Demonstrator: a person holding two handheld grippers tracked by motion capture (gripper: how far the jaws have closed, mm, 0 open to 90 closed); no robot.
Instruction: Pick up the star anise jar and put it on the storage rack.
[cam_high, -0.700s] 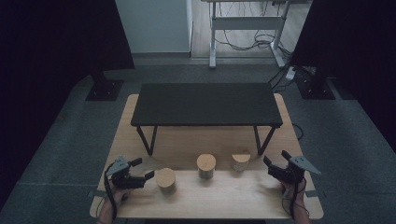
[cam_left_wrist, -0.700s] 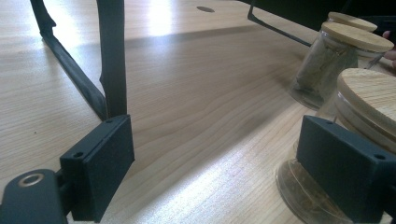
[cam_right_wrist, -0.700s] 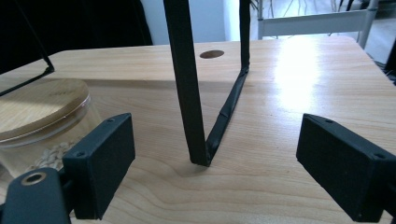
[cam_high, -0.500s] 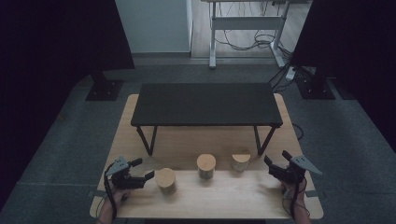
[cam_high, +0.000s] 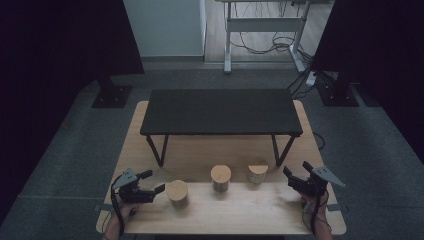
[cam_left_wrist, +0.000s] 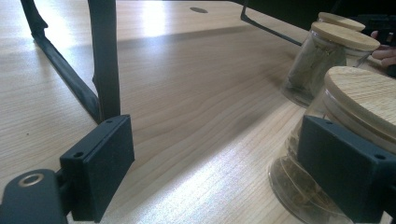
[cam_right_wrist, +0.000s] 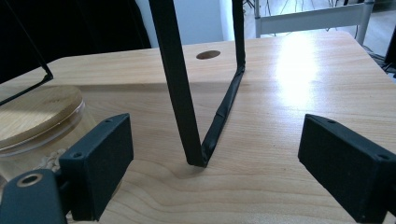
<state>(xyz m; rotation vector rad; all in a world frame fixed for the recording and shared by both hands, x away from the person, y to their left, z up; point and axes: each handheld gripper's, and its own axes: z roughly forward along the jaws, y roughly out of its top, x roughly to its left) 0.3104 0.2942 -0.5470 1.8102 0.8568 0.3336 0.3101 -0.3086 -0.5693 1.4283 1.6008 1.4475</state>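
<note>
Three glass jars with wooden lids stand in a row near the table's front: the left jar (cam_high: 177, 193), the middle jar (cam_high: 220, 177) and the right jar (cam_high: 258, 173). My left gripper (cam_high: 152, 182) is open just left of the left jar (cam_left_wrist: 336, 154), and one jaw reaches the jar's near side. Beyond it the middle jar (cam_left_wrist: 327, 63) holds dark leaves. My right gripper (cam_high: 294, 170) is open to the right of the right jar (cam_right_wrist: 39, 126), which holds pale pieces. Nothing lies between its jaws.
A black low shelf (cam_high: 220, 112) on thin metal legs stands over the middle of the wooden table (cam_high: 235, 210). One leg (cam_right_wrist: 180, 88) rises straight ahead of my right gripper, another leg (cam_left_wrist: 105, 56) ahead of my left. Grey floor surrounds the table.
</note>
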